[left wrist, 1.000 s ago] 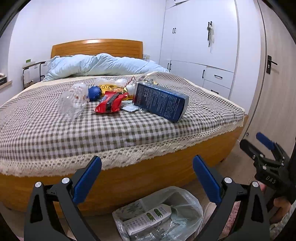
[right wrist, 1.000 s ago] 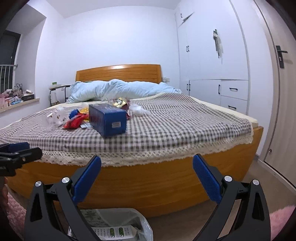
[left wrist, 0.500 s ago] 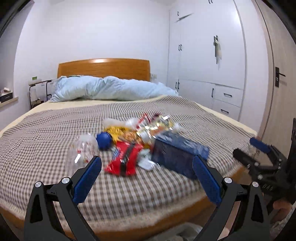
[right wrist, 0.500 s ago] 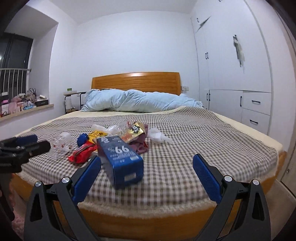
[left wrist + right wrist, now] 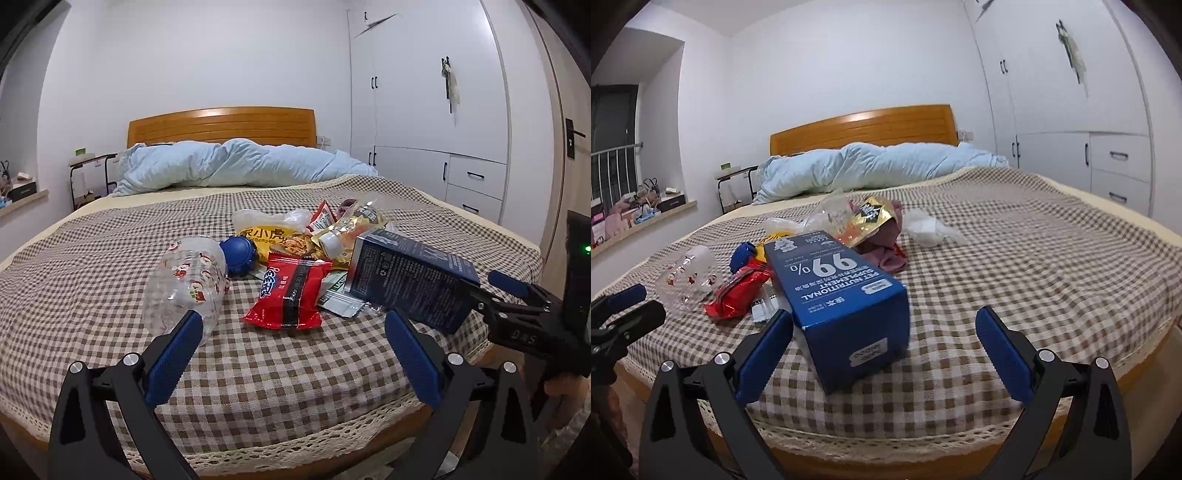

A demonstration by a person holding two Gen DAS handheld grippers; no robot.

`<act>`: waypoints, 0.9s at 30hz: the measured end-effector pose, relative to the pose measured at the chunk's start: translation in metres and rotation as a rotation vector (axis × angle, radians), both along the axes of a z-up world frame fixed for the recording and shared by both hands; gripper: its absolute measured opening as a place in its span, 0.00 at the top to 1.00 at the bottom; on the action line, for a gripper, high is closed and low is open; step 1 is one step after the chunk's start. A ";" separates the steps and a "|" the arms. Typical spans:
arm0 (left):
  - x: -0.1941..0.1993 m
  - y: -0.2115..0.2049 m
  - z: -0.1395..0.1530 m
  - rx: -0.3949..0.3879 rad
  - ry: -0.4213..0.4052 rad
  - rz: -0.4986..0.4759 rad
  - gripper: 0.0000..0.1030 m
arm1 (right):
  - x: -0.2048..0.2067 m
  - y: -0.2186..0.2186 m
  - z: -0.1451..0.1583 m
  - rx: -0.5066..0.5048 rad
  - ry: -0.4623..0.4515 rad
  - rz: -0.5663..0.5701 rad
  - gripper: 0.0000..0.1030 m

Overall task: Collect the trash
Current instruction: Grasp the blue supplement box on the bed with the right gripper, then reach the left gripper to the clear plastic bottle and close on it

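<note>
**Blue carton being lined up for pickup**

The long dark-blue cardboard supplement carton (image 5: 842, 295) is lying on the brown-and-white checked bedspread (image 5: 1034, 288), at the near edge of the trash pile, and is being framed between the jaws of the right gripper (image 5: 884, 354). A good grasp is judged to call for the jaws being brought down across the carton's narrow width, near its closer end, and being closed squarely so that it is not tipped or crushed. Both tongs are being held wide apart and nothing is being gripped or touched. The left gripper (image 5: 293, 354) is being aimed between the clear crumpled plastic bottle (image 5: 186, 284) and the red foil snack wrapper (image 5: 290, 291), which are lying just beside each other.
</note>
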State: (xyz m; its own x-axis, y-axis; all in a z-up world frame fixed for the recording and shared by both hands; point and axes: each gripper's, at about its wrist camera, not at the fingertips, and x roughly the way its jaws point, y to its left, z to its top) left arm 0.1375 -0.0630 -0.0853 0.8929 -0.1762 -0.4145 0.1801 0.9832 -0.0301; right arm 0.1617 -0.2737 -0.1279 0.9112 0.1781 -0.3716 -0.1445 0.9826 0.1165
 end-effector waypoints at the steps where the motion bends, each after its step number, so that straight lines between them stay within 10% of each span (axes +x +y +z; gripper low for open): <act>1: 0.001 0.001 0.000 -0.001 0.003 0.000 0.07 | 0.001 0.001 0.000 0.004 0.004 0.002 0.08; 12: 0.001 0.009 -0.004 -0.036 0.031 -0.010 0.07 | 0.022 0.015 -0.006 -0.003 0.085 0.145 0.08; 15: 0.001 0.012 -0.003 -0.054 0.036 -0.013 0.07 | 0.019 0.022 -0.003 -0.001 0.104 0.209 0.35; 27: 0.003 0.009 -0.002 -0.074 0.065 -0.025 0.07 | -0.025 0.022 0.023 -0.117 -0.006 0.168 0.37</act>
